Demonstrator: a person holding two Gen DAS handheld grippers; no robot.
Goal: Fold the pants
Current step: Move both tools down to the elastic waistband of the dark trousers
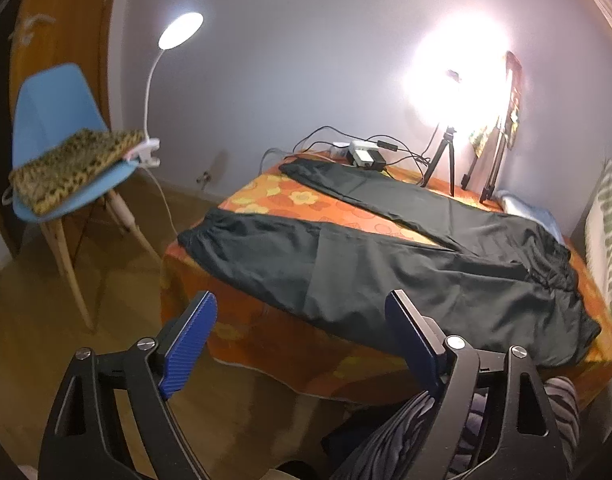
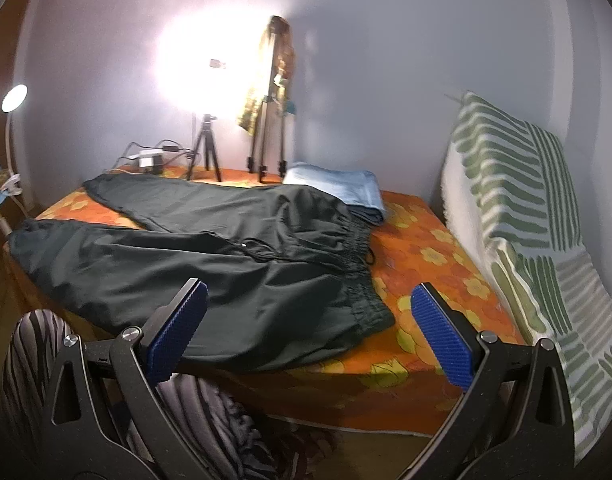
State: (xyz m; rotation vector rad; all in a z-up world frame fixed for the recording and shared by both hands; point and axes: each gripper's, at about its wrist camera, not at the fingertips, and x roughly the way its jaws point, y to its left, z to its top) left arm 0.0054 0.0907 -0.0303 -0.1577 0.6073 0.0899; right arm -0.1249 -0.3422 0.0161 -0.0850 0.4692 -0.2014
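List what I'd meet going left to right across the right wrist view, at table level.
Clip lamp → black pants → folded blue cloth → bare orange floral cover → green-striped cushion.

black pants (image 2: 209, 264), spread flat, legs apart

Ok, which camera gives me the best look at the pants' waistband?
The right wrist view: the gathered elastic waistband lies near the camera with its drawstring visible, just beyond the open right gripper. The left wrist view shows the waistband only at the far right edge, bunched and distorted, well past the open left gripper.
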